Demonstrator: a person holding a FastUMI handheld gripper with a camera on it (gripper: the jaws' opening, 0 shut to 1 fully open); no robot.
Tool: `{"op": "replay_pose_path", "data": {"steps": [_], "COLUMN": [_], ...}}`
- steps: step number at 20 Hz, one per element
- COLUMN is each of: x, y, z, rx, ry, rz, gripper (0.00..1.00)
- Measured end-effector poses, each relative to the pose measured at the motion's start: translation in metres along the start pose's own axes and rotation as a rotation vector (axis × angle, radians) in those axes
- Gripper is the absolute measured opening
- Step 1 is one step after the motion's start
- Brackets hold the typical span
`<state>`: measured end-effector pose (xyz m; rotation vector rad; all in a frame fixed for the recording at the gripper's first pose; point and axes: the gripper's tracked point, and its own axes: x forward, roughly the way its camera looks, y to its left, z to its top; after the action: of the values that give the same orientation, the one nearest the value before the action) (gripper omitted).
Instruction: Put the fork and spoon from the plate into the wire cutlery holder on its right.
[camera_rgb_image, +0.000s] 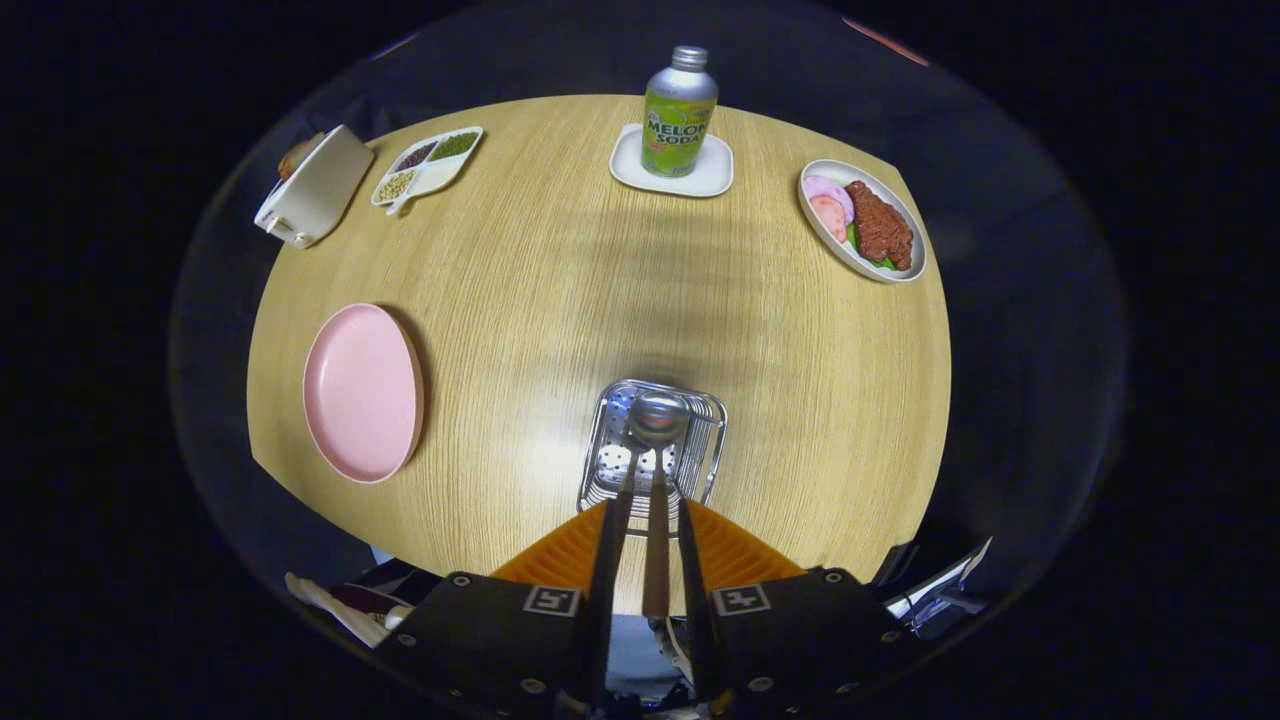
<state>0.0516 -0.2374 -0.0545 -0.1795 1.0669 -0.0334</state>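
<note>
My gripper (655, 492) is shut on the handle of a metal spoon (658, 418). The spoon points forward along the fingers. Its bowl hangs over the wire cutlery holder (600, 470), which stands on the wooden table just ahead of the fingertips. The holder has a perforated metal floor, and I cannot make out a fork inside it. To the holder's left lies the pink plate (362, 392), with nothing on it.
Beyond the holder, a green soda bottle (680, 112) stands on a white coaster. A dish of meat and ham (862, 220) sits far right, a divided snack dish (428, 165) and a white box (315, 187) far left. The table's near edge lies under the fingers.
</note>
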Motion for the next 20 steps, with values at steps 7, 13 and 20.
{"op": "replay_pose_path", "data": {"steps": [7, 13, 20], "x": [-0.058, -0.143, -0.189], "y": [0.032, 0.06, 0.077], "z": [0.039, 0.078, 0.072], "rx": [0.064, 0.135, 0.16], "ry": [-0.291, -0.648, -0.921], "rz": [0.041, 0.075, 0.021], "gripper": [1.0, 0.99, 0.99]}}
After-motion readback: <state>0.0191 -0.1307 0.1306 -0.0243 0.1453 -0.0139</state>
